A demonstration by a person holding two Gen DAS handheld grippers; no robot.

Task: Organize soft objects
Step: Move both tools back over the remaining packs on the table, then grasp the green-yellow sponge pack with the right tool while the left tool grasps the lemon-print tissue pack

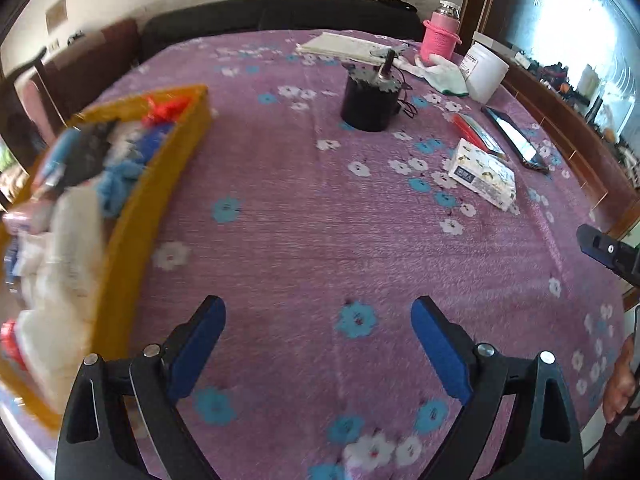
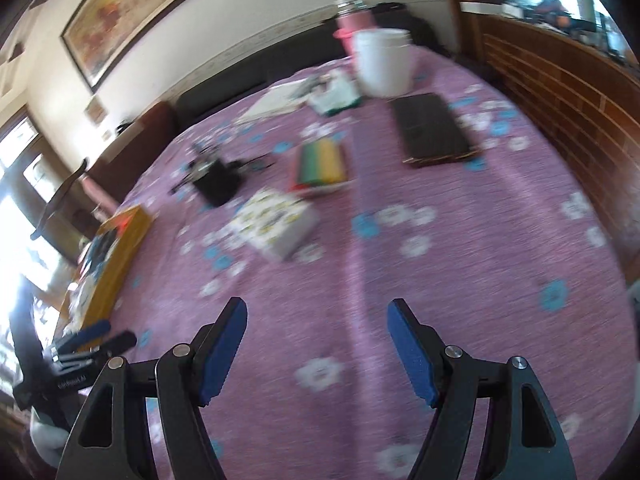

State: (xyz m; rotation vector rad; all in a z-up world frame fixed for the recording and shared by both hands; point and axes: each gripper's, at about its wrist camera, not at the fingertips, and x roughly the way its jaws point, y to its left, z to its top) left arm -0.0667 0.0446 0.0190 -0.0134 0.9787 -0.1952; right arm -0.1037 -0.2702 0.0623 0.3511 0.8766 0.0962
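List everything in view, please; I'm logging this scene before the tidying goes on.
Cloth: one, purple with flowers, covers the table.
Tray: one, yellow, left edge, piled with soft items.
Cylinder: one, black, centre back, cord attached.
Tissue pack: one, white patterned, right of centre.
Coloured packet: one, green, yellow and red, beyond the tissue pack.
Dark flat device: one, right side.
Tub: one, white, far right.
Flask: one, pink, behind the tub.
Rag: one, pale with green edge, by the flask.
Left gripper: open, empty.
Right gripper: open, empty.
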